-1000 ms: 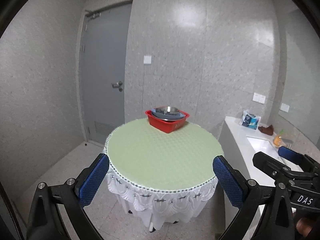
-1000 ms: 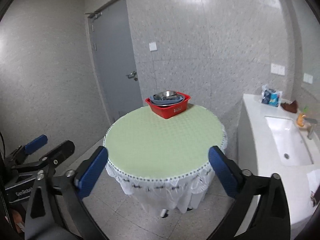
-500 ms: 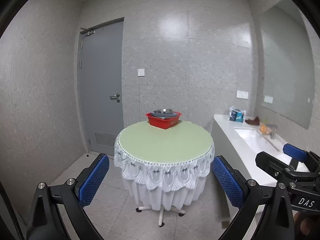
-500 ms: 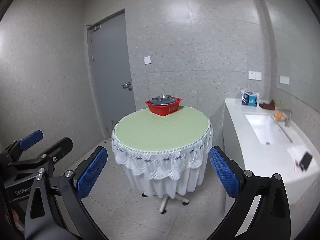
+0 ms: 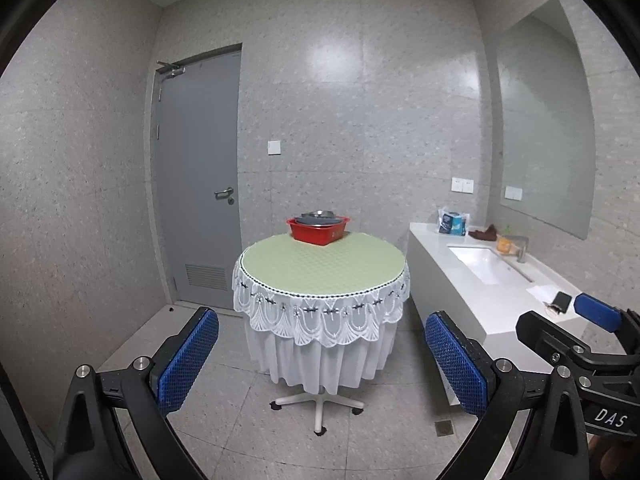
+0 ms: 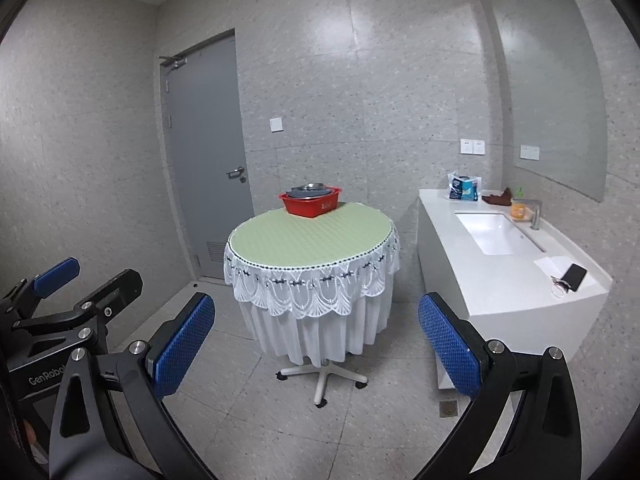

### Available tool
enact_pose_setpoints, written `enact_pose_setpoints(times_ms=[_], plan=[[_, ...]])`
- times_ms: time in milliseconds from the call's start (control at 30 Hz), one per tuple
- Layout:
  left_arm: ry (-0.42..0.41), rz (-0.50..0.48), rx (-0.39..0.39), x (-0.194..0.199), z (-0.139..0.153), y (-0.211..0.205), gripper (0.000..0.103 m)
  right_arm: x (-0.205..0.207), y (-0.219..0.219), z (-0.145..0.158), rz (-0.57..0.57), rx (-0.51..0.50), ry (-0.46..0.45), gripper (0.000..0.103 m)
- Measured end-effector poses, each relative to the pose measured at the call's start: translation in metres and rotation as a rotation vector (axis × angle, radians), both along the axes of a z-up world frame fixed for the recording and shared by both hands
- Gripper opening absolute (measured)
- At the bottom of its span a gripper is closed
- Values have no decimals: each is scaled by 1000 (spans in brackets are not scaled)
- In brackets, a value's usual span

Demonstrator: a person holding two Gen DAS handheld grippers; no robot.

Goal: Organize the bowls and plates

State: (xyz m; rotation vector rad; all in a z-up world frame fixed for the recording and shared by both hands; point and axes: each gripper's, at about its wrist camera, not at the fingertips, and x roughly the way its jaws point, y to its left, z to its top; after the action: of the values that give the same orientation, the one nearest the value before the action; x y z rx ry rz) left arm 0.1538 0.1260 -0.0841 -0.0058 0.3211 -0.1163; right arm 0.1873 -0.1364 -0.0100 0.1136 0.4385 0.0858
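A red basin (image 5: 318, 232) holding stacked metal and grey dishes (image 5: 319, 216) stands at the far edge of a round table with a pale green top (image 5: 320, 268) and white lace cloth. It also shows in the right wrist view (image 6: 310, 202). My left gripper (image 5: 322, 356) is open and empty, well back from the table, above the floor. My right gripper (image 6: 316, 340) is open and empty too, beside the left one. Each gripper shows at the edge of the other's view.
A white counter (image 5: 472, 284) with a sink (image 5: 486, 266) runs along the right wall; a phone (image 6: 574, 276), an orange bottle (image 6: 519, 209) and a blue packet (image 6: 463, 188) lie on it. A grey door (image 5: 200, 184) is at the left. The table's wheeled base (image 5: 318, 404) stands on tiled floor.
Both grippers have pulled back from the table and away from the basin; the table now looks smaller and its whole base shows. Both stay open and empty.
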Motion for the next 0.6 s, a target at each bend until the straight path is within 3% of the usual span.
enact_pose_setpoints(times_ms=[200, 600], plan=[[-41, 7, 5, -35, 1, 5, 102, -30, 1, 2, -11, -19, -19, 103], [-51, -16, 6, -51, 1, -2, 102, -58, -6, 5, -25, -15, -27, 103]])
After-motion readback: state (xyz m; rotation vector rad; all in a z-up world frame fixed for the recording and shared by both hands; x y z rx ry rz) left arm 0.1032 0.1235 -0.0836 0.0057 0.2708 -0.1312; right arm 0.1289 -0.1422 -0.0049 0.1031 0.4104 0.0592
